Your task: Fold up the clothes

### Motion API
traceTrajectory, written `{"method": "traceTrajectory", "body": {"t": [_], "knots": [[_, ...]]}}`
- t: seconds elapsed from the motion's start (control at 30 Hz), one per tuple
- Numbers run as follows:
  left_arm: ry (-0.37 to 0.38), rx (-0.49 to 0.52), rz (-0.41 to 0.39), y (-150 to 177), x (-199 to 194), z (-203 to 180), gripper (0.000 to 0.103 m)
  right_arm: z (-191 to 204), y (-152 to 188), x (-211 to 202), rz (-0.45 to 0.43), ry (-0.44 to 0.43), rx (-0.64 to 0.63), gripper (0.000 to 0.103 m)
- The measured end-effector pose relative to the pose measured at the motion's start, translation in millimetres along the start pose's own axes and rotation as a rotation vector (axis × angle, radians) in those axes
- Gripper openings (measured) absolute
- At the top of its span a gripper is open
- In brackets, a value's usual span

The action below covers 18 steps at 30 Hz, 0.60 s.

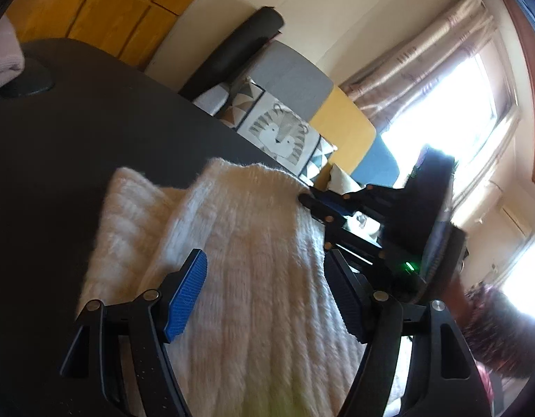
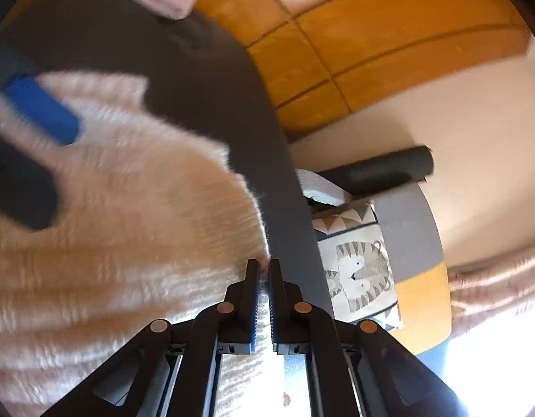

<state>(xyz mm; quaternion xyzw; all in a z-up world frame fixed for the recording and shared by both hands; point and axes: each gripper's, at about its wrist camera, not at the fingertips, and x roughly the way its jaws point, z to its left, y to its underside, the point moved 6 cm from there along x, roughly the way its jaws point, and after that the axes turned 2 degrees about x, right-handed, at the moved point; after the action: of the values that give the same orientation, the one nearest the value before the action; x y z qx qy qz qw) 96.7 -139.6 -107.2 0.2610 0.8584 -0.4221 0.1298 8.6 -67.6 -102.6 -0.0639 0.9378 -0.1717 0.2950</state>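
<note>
Clearly right claw [image 2: 264, 267] pinches fuzzy ribbed cream sweater [image 2: 128, 215]; left claw [image 1: 267, 271] gapes.

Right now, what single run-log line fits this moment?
stage: folding | right gripper: jaws shut on edge of cream sweater | left gripper: jaws open over sweater | surface: dark table

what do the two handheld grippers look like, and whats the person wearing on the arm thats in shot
Both are matte black linkage frames with round copper-coloured pivot rivets. The left gripper has two long fingers faced with ribbed blue pads. The right gripper has the same ribbed blue lining on its fingers, and a small green light glows on its body. The arm behind it wears a dark, reddish-speckled knit sleeve.
</note>
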Motion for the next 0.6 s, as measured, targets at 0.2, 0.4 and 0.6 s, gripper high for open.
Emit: {"method": "traceTrajectory", "body": {"t": [0.2, 0.4, 0.6], "knots": [[-0.048, 0.004, 0.012, -16.4, -3.3, -6.5, 0.073, 4.9, 4.7, 28.7, 0.077, -0.168, 0.251, 0.004], [-0.108, 0.18, 0.061, -36.1, 25.2, -31.0, 0.073, 0.3, 16.7, 40.9, 0.077, -0.288, 0.393, 0.004], [-0.231, 0.407, 0.145, -48.6, 66.2, -49.3, 0.073, -15.7, 26.3, 50.8, 0.07, -0.377, 0.563, 0.004]]}}
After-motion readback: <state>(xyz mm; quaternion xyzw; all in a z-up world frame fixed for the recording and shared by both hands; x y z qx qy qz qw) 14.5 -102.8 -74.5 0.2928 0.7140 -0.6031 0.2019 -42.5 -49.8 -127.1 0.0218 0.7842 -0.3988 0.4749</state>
